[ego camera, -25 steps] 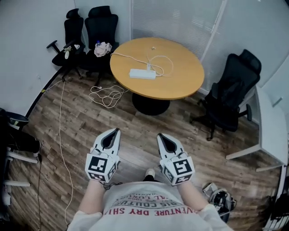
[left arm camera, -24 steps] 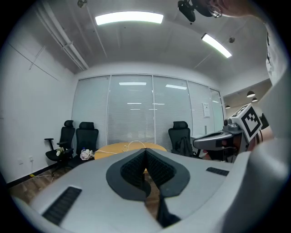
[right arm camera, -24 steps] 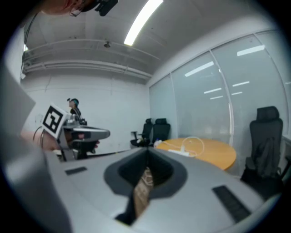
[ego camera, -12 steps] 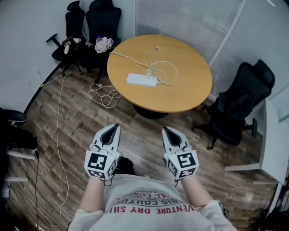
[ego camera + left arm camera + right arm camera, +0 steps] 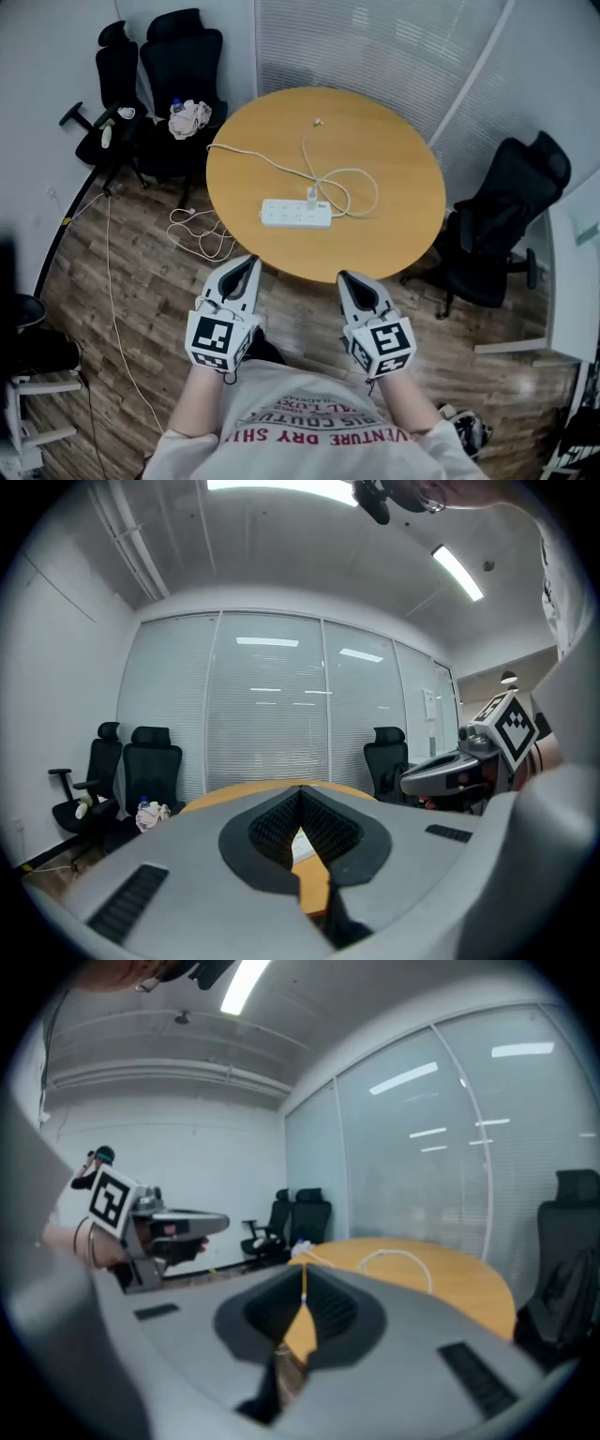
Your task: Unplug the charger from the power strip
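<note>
Round wooden table point(image 5: 394, 225) nearer | left gripper point(image 5: 247, 262), right gripper point(image 5: 346, 278): closed, empty | white power strip point(image 5: 295, 214)

Smooth, wood-look table point(image 5: 394, 225) over a grained plank floor point(image 5: 141, 291).
I see a smooth white plastic power strip point(image 5: 295, 214) and its smooth white cable point(image 5: 253, 155). My left gripper point(image 5: 247, 262) and right gripper point(image 5: 346, 279) are matt grey plastic with ribbed black pads point(image 5: 273, 829).

Left gripper point(image 5: 246, 263) and right gripper point(image 5: 347, 279) are shelled in light grey, with black ribbed pads point(image 5: 272, 829). Black-and-white square markers are carried on left cube point(image 5: 214, 339) and right cube point(image 5: 386, 343). A white short-sleeved T-shirt point(image 5: 300, 412) with red lettering is worn.
</note>
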Motion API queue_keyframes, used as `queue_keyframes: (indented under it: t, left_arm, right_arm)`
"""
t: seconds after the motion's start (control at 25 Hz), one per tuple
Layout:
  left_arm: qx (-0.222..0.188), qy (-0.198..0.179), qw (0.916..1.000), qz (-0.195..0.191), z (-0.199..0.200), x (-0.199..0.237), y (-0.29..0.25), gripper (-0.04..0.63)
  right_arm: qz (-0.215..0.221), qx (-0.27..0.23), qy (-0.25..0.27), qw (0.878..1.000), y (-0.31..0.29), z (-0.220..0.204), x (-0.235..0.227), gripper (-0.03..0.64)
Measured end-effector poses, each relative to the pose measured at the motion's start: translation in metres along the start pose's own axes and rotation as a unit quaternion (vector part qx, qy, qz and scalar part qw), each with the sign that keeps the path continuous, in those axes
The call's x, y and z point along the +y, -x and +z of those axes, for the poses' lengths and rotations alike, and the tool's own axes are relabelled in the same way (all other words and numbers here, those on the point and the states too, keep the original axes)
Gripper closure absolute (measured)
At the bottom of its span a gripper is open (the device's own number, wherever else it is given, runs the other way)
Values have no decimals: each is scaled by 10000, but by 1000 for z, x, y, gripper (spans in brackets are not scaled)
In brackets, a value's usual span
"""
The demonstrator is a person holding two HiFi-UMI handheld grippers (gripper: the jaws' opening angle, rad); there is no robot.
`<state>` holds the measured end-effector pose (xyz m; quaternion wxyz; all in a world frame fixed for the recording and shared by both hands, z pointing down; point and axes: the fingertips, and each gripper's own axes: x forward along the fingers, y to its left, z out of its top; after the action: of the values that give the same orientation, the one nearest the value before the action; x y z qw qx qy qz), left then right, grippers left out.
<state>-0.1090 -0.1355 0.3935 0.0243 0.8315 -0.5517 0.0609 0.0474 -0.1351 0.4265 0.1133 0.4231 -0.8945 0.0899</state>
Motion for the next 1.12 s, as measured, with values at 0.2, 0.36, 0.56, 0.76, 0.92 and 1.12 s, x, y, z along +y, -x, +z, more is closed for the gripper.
queue_keyframes:
  t: [0.2,0.36,0.56,0.76,0.92,1.12]
  left_arm:
    - [126,68,9986,-510,4,77,-53,563]
    - [195,34,9955,-930,5,112,-96,563]
    - [424,12,9850,-1671,-16,117,-143,563]
    - [621,98,9765,-2062,-47,106,-181,563]
    - [981,12,9719,-2140,-86,97,-206,563]
    - [1651,354,9593,-2262,-148,81,-238,563]
  right_arm:
    - [-515,68,-283,9982,-81,19,-6,588]
    - [-952,231,-393,9944,-128,22,-29,588]
    - [-1418,415,-651,9869,-166,17,-59,588]
    - [-1393,754,-687,9850,-194,0,-83,588]
    - [-1138,1187,-709,9838,-216,-31,-98,588]
    - [-844,1579,-918,9795,-235,-68,-114,586]
